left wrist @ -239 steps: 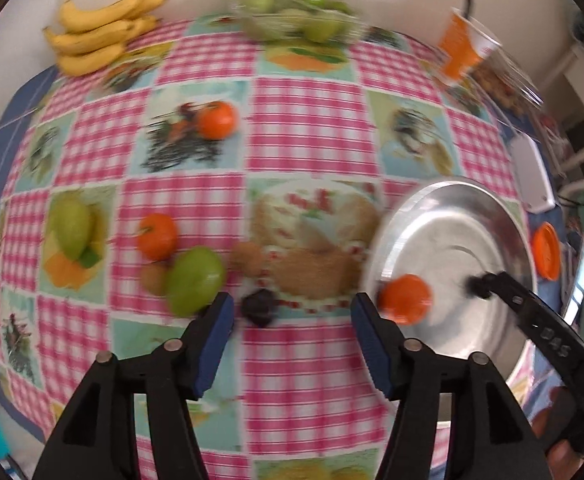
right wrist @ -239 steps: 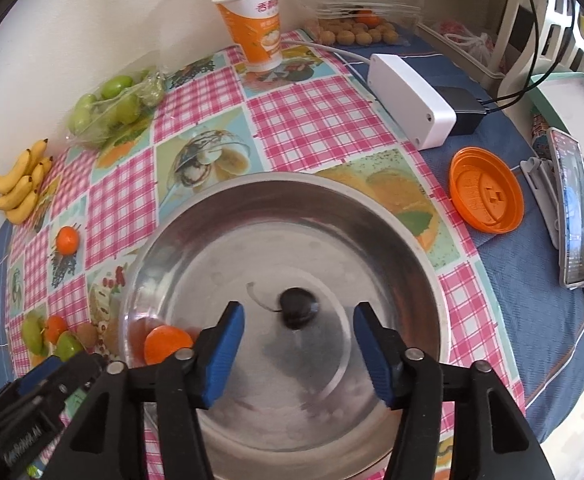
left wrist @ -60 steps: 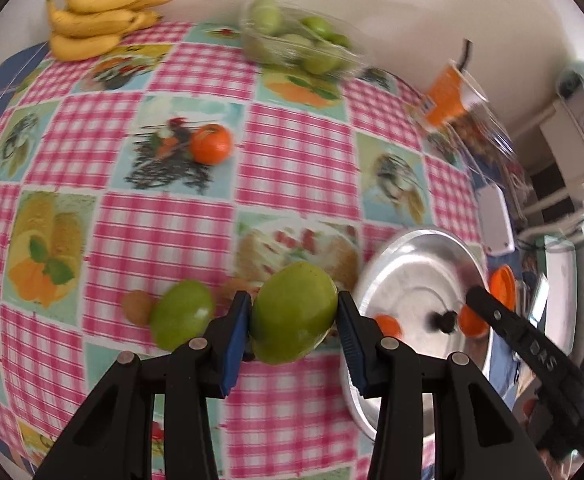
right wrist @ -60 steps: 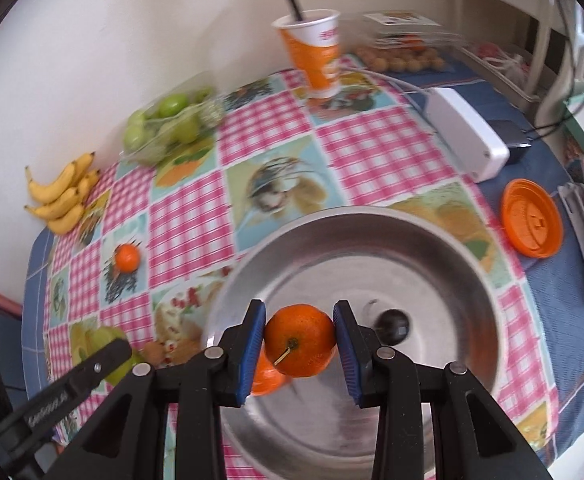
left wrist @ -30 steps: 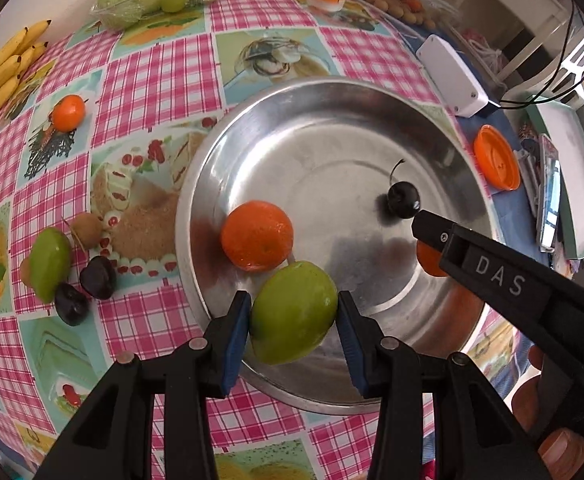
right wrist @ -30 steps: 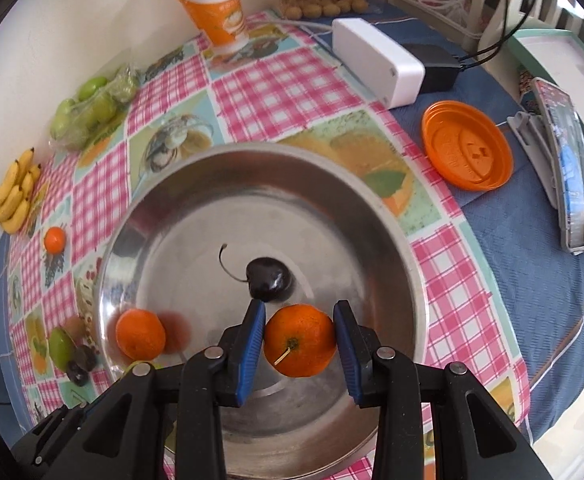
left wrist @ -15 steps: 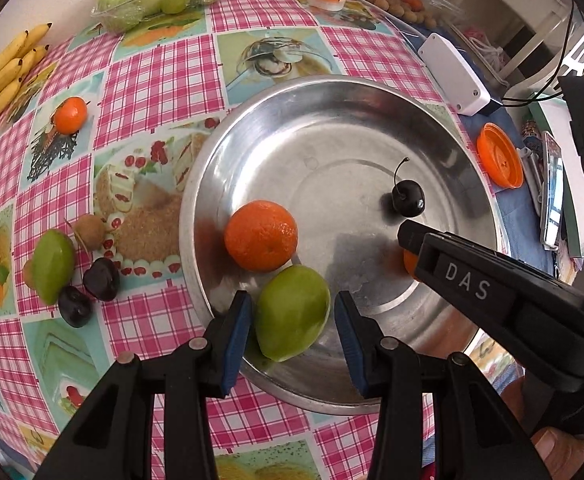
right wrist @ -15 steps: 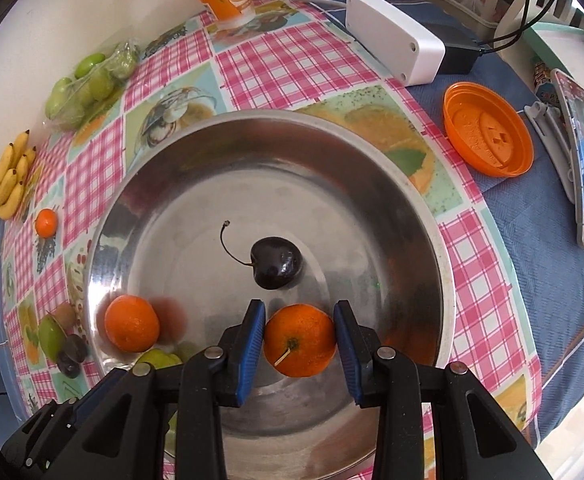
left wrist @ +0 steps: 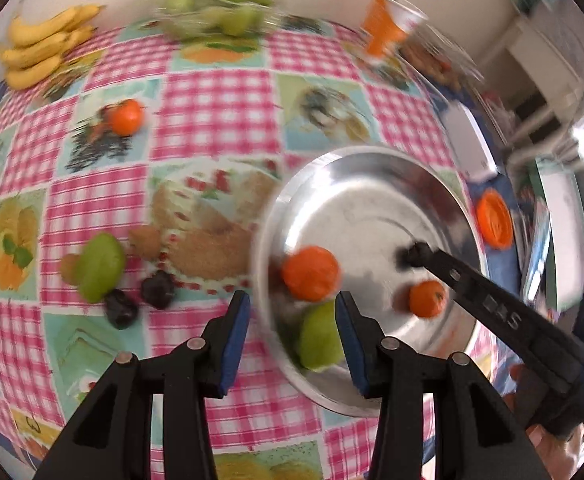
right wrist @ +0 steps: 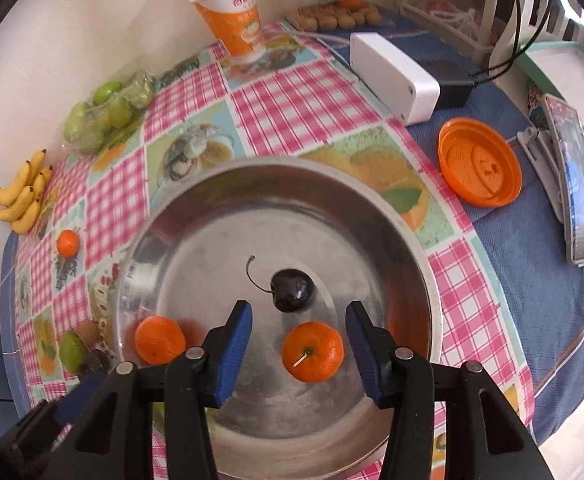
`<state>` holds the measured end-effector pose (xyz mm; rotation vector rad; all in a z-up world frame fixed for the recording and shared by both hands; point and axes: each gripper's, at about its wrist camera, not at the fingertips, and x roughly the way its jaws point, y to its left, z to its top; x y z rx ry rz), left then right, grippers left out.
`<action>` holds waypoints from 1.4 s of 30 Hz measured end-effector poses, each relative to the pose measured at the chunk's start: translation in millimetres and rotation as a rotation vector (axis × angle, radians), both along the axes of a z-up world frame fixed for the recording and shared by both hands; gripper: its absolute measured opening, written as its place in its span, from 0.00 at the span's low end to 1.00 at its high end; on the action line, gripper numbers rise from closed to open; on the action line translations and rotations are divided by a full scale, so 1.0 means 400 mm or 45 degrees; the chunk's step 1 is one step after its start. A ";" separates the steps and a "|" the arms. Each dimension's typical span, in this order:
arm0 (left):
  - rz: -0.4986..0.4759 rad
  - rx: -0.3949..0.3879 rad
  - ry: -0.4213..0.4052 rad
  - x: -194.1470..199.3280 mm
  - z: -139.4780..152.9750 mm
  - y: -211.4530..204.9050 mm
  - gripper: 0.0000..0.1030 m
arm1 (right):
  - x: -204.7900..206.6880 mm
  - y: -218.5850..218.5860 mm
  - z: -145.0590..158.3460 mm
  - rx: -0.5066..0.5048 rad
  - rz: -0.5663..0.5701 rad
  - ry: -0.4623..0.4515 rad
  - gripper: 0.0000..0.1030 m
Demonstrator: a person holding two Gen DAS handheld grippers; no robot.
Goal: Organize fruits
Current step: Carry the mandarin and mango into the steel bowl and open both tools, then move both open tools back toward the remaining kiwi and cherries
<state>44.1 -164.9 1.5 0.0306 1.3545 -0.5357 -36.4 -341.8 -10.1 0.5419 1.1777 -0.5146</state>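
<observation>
A metal bowl [right wrist: 408,240] [left wrist: 376,168] holds a dark cherry [right wrist: 293,290], two oranges [right wrist: 313,351] [right wrist: 159,340] and a green fruit [left wrist: 320,340] at its near rim. My right gripper [right wrist: 299,346] is open, with the small orange lying free between its fingers. My left gripper [left wrist: 292,332] is open over the bowl's left rim, the green fruit by its right finger. On the cloth left of the bowl lie a green fruit [left wrist: 99,266], two dark plums [left wrist: 156,289], kiwis [left wrist: 144,242] and an orange [left wrist: 124,117].
Bananas [left wrist: 41,56] and a bag of green fruit [left wrist: 215,12] lie at the far edge. An orange cup [right wrist: 231,20], white box [right wrist: 394,78], orange lid [right wrist: 478,172] and phone [right wrist: 578,184] stand right of the bowl.
Both grippers have opened and let go: the green fruit and the small orange now rest in the bowl. The left gripper has swung left and back, the right has pulled back a little.
</observation>
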 end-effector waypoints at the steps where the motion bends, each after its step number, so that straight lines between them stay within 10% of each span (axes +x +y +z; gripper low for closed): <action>1: 0.041 0.003 0.000 0.015 -0.001 0.023 0.44 | -0.001 0.001 0.003 -0.003 0.003 -0.006 0.51; 10: 0.285 0.038 0.053 0.082 -0.039 0.167 0.45 | 0.008 0.017 0.014 -0.029 0.047 -0.010 0.51; 20: 0.299 0.119 0.017 0.073 -0.057 0.163 0.81 | 0.026 0.033 0.000 -0.038 0.112 0.016 0.73; 30: 0.370 0.189 -0.029 0.075 -0.060 0.194 0.89 | 0.032 0.036 -0.002 -0.071 0.152 0.010 0.99; 42: 0.455 0.183 -0.098 0.079 -0.035 0.223 0.95 | 0.042 0.051 0.001 -0.058 0.207 -0.054 1.00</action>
